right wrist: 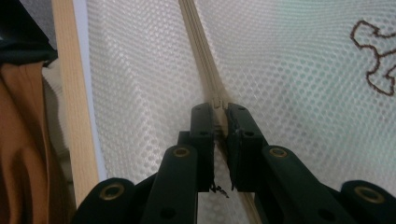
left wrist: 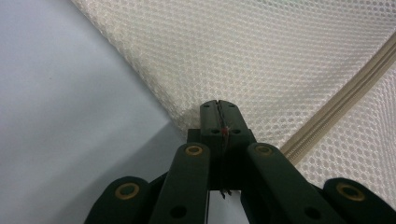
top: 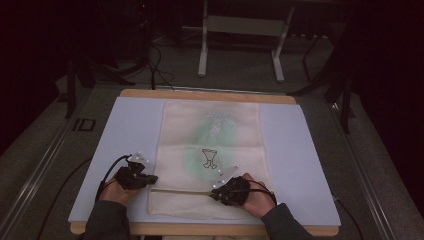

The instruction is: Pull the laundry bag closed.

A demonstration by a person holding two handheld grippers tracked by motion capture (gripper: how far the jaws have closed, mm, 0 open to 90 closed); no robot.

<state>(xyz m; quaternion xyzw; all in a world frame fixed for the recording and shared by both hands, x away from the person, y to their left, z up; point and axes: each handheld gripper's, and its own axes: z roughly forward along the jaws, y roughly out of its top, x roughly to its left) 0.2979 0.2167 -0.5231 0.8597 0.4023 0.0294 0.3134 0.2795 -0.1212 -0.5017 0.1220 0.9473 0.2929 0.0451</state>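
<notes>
Mesh bag point(top: 210, 155) flat on counter point(top: 300, 150), centred, zipper point(top: 180, 190) running parallel to near edge. Left gripper point(top: 150, 178) at bag's left edge, right gripper point(top: 216, 192) on zipper nearer middle.

Left gripper view: jaws pressed together, pinching mesh bag point(left wrist: 261, 51) edge; zipper point(left wrist: 345, 98) off to right.

Right gripper view: jaws narrow, clamping slider point(right wrist: 219, 103); zipper point(right wrist: 198, 46) stretches straight ahead. Right gripper nearer; pull likely along zipper axis.
</notes>
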